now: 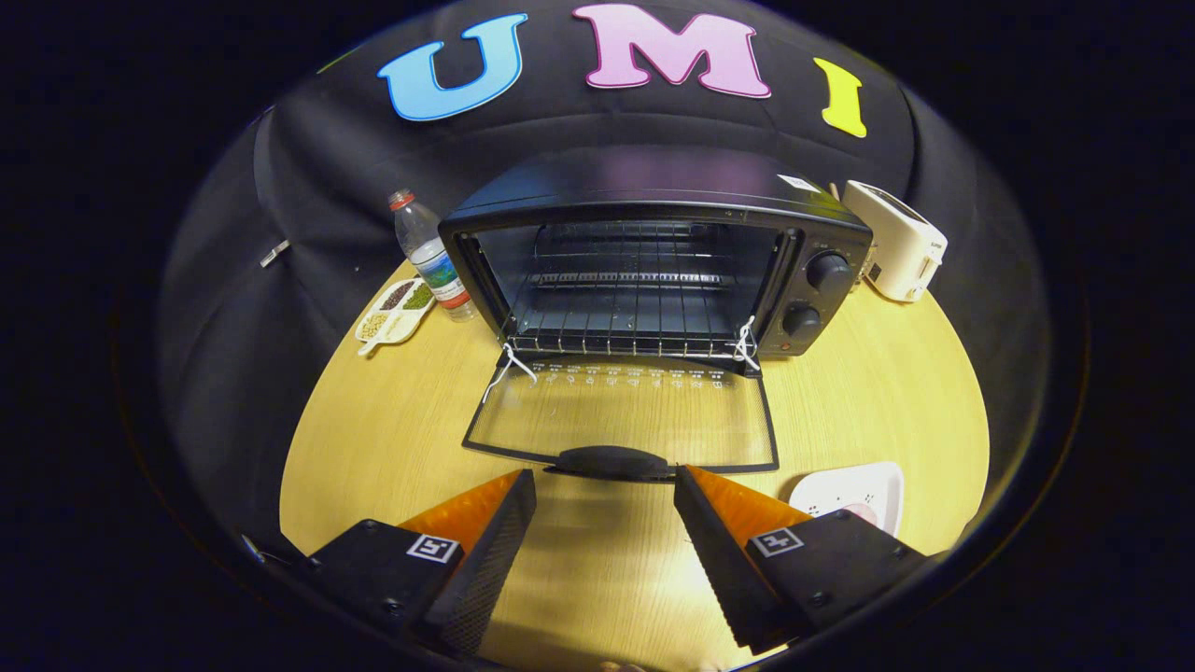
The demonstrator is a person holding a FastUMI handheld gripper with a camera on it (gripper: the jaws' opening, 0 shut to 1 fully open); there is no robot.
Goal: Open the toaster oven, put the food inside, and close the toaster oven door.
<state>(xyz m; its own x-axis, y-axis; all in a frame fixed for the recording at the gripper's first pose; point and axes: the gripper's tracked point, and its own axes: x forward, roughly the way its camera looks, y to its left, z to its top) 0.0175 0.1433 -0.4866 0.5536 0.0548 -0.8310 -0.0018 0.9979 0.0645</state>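
From the gripper view, the gripper (605, 485) hangs over the near part of a round wooden table (868, 401), its two fingers (495, 532) spread wide apart with nothing between them but bare tabletop. Just ahead of the fingertips lies the dark handle (611, 462) of the toaster oven door (625, 415), which is folded fully down so that its glass pane lies flat over the table. The fingers do not touch the handle.

Beyond the door stands the black toaster oven (653, 271), its cavity open toward the gripper. Inside it a wire rack (625, 322) spans the lower part, and further wire bars show higher up at the back; no food can be seen on the rack. White string (747, 347) is tied at both front corners of the rack, by the door hinges. Two round knobs (828, 271) sit one above the other on the oven's right panel.

To the left of the oven, a clear plastic water bottle (428, 250) with a red cap stands upright. Just beside it on the near left lies a white divided dish (397, 313) whose compartments hold different kinds of beans or grains, some dark, some green, some pale.

Far right, behind the oven's corner, is a white pop-up toaster (898, 241). Near right, just beyond the right finger, a white plate (854, 490) lies on the table; what it holds cannot be told.
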